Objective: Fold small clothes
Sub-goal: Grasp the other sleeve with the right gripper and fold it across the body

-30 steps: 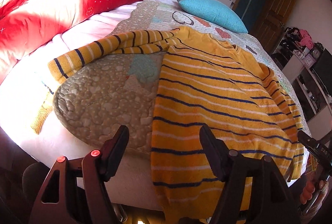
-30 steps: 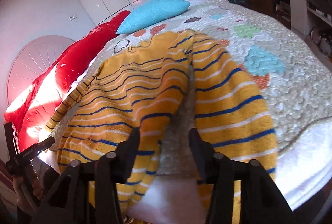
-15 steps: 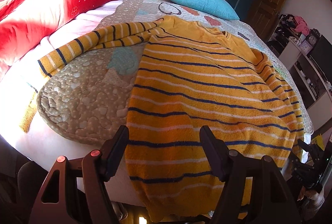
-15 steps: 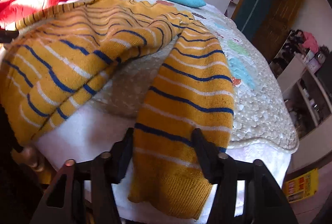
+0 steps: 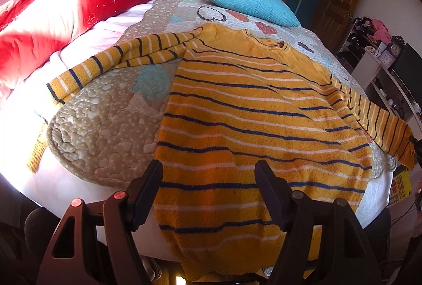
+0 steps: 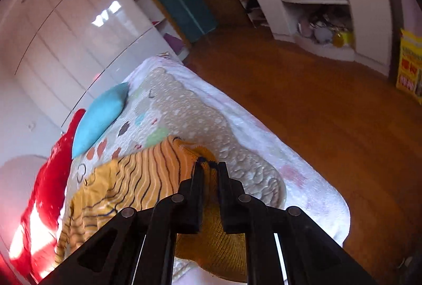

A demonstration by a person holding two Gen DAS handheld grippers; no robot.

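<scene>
A yellow sweater (image 5: 250, 113) with blue and white stripes lies flat on the bed, its hem hanging over the near edge. One sleeve (image 5: 118, 61) stretches out to the left; the other sleeve (image 5: 382, 129) is drawn out to the right. My left gripper (image 5: 208, 166) hovers open over the hem, with nothing gripped. In the right wrist view my right gripper (image 6: 210, 166) has its jaws closing, and they pinch the cuff of the sleeve (image 6: 158, 174), whose ribbed end hangs below the fingers.
A beige quilt (image 5: 105, 121) covers the bed, with a red duvet (image 5: 66, 16) at the far left and a teal pillow (image 5: 250, 4) at the head. Beyond the bed are a wooden floor (image 6: 329, 113), white shelves (image 6: 329, 8) and a yellow box (image 6: 408, 68).
My right gripper has swung to the right sleeve's cuff and closed on it, and the sleeve is now drawn outward. The left gripper stays open over the hem.
</scene>
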